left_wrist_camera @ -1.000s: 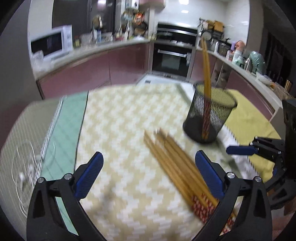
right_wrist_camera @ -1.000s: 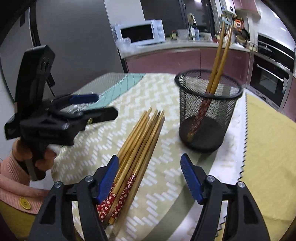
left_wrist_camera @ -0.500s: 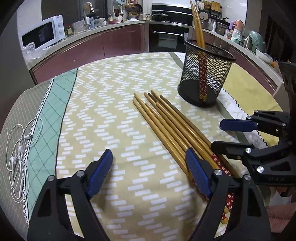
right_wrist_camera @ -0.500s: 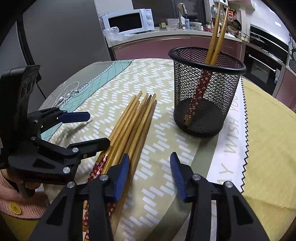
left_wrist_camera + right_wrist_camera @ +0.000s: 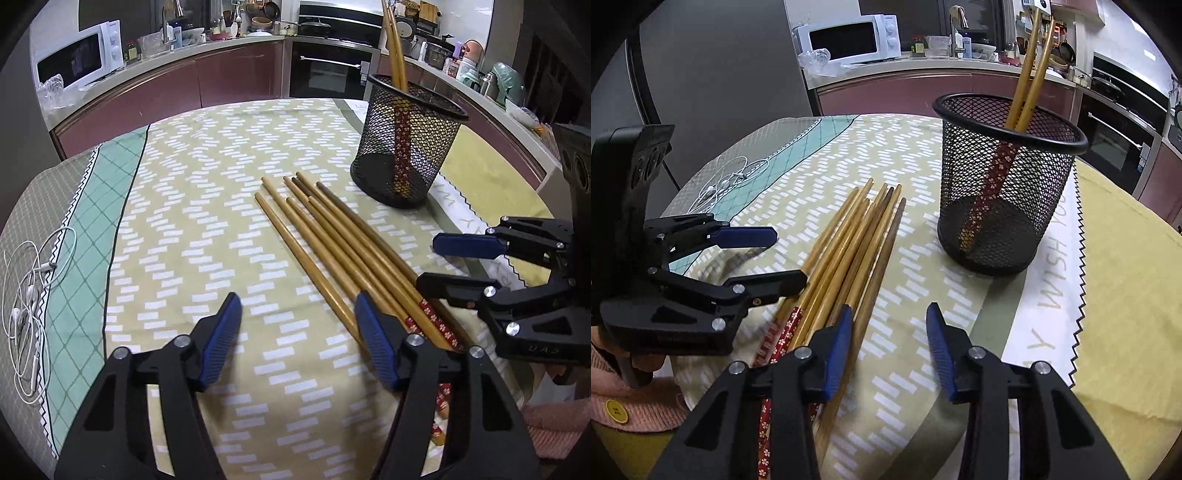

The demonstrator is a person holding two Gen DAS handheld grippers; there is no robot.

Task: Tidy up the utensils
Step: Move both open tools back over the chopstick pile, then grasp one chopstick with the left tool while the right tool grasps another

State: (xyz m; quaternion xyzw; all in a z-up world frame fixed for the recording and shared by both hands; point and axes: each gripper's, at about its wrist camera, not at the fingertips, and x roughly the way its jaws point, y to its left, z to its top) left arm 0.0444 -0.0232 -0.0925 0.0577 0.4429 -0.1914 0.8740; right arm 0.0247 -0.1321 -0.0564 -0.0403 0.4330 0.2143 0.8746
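Observation:
Several bamboo chopsticks with red patterned ends lie bundled on the zigzag tablecloth. A black mesh cup beyond them holds two upright chopsticks. My left gripper hangs low at the bundle's left side. Its jaws are closing over bare cloth, and its right finger overlaps the outermost chopstick. My right gripper is at the bundle's right side, its jaws also closing. Its left pad lies over the bundle, and the darkest outer chopstick runs just inside it. Neither gripper presses on anything.
White earphones lie tangled on the green-checked part of the cloth at the far left. A white lettered strip and yellow cloth lie right of the cup. A hand in a pink sleeve holds the left gripper. Kitchen counters ring the table.
Both pairs of jaws have narrowed. The left gripper has sunk toward the table and now sits close to the near ends of the chopsticks. The right gripper has stayed in place.

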